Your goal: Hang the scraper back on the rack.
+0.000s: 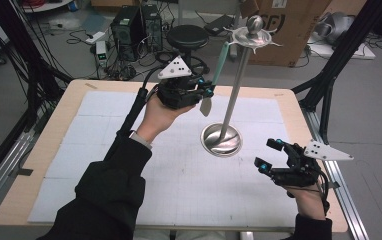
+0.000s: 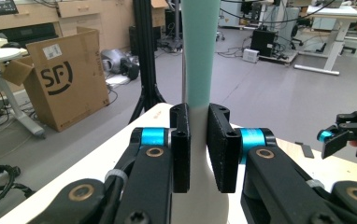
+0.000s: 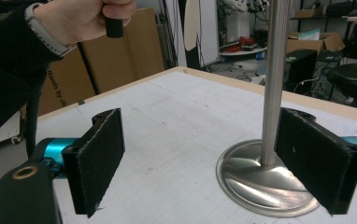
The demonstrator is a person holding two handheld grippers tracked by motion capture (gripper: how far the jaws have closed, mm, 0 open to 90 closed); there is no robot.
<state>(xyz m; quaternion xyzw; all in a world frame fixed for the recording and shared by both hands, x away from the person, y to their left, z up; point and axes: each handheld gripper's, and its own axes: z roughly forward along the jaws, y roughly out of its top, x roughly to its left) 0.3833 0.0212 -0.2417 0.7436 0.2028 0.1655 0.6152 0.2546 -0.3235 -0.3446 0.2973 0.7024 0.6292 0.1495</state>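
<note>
A steel stand rises from a round base [image 1: 221, 141] on the white mat, its pole [image 1: 235, 87] topped by a ring of hooks and a ball [image 1: 253, 35]. My left gripper [image 1: 206, 94] is held up left of the pole, shut on a utensil [image 1: 220, 61] with a teal handle and a pale head. The handle's top end is close to one hook arm; whether they touch I cannot tell. In the left gripper view both pads [image 2: 181, 154] press the utensil [image 2: 199, 56]. My right gripper [image 1: 268, 154] rests open near the table's right front, with the pole [image 3: 274, 79] beyond its jaws.
The wooden table's far edge [image 1: 179, 82] lies just behind the left hand. A black stool [image 1: 186, 37], computer towers [image 1: 134, 25], cables and a cardboard box [image 1: 291, 25] stand on the floor beyond. Black frame legs [image 1: 329, 85] flank the right side.
</note>
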